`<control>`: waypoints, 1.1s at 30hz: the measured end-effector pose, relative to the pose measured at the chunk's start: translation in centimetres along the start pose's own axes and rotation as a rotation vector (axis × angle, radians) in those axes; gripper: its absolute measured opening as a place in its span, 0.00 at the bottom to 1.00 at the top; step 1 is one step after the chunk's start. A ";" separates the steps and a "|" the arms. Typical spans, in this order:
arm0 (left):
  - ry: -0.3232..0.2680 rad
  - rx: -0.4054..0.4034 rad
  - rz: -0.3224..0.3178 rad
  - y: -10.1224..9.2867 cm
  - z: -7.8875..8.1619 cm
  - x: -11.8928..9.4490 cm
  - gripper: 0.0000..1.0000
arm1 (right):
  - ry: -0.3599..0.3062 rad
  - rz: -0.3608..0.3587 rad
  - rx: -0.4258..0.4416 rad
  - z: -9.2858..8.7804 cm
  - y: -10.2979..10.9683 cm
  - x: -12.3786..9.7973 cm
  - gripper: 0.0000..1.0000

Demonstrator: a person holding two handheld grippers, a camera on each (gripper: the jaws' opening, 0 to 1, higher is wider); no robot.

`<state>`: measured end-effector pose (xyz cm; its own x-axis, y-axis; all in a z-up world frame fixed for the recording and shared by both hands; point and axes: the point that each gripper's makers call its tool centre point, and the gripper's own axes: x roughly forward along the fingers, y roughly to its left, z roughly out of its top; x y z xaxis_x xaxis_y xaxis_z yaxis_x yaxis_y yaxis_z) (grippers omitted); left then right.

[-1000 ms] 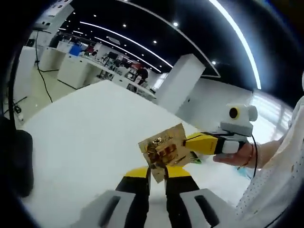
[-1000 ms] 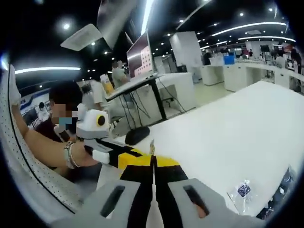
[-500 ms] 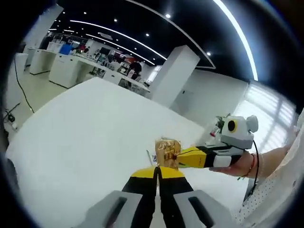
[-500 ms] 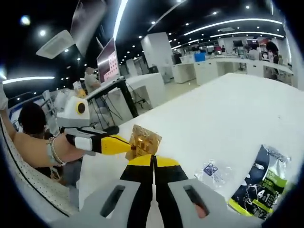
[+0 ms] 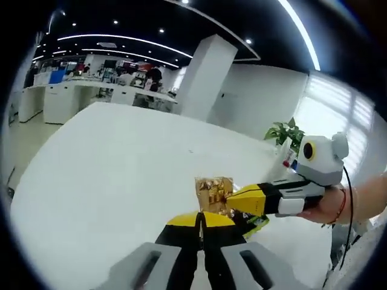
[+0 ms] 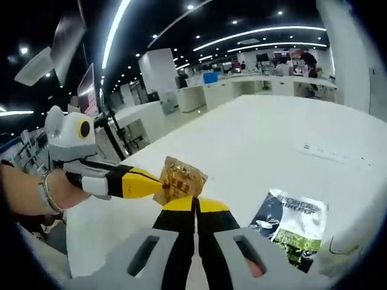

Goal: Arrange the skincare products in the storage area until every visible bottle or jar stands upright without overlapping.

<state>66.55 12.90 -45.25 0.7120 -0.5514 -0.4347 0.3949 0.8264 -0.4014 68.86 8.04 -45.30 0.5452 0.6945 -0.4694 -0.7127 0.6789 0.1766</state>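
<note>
Left gripper view, progress: judging from this view the arranging has barely begun; no bottle or jar stands upright anywhere on the white bench (image 5: pixel 109 163), and no storage area can be made out
Left gripper view, own jaws: the left gripper (image 5: pixel 201 219) has its yellow-tipped jaws drawn together on the lower edge of a crinkled gold foil sachet (image 5: pixel 213 192), which rises just ahead of the tips, lifted clear of the bench
Left gripper view, other tool: the right gripper (image 5: pixel 233 199) comes in from the right side, its yellow tip against the sachet's right edge; whether it pinches the foil cannot be told here
Left gripper view, extras: a scrap of green packaging (image 5: pixel 257 222) peeks out just right of the jaws; a leafy green plant (image 5: pixel 284 132) stands far ahead to the right
Right gripper view, own jaws: the right gripper (image 6: pixel 195 205) has jaws pressed narrow, the gold sachet (image 6: pixel 179 179) at their tips
Right gripper view, other tool: the left gripper (image 6: pixel 156 187) meets the sachet from the left
Right gripper view, bench: a dark and green printed flat pouch (image 6: pixel 290 222) lies flat to the right of the jaws
Count: one gold sachet, one printed pouch, two grippers, no bottles or jars seen
Left to do: by my reading, setting down the sachet and all the standing-up work
</note>
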 end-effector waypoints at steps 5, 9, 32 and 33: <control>0.079 0.029 0.024 1.2 0.2 3.6 0.01 | 0.060 -0.073 0.013 -0.7 -3.1 1.9 0.00; 0.127 -0.008 0.058 2.6 -0.2 5.1 0.01 | 0.103 -0.083 0.011 -1.5 -3.9 3.4 0.00; 0.226 0.088 0.169 5.0 -2.4 6.7 0.04 | 0.185 -0.137 -0.054 -3.7 -5.5 5.4 0.03; 0.221 0.077 0.168 5.0 -2.4 6.7 0.04 | 0.185 -0.141 -0.062 -3.6 -5.6 5.4 0.04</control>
<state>71.89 13.06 -52.04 0.6305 -0.4105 -0.6588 0.3308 0.9099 -0.2503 74.18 7.17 -51.96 0.5557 0.5343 -0.6369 -0.6640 0.7463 0.0467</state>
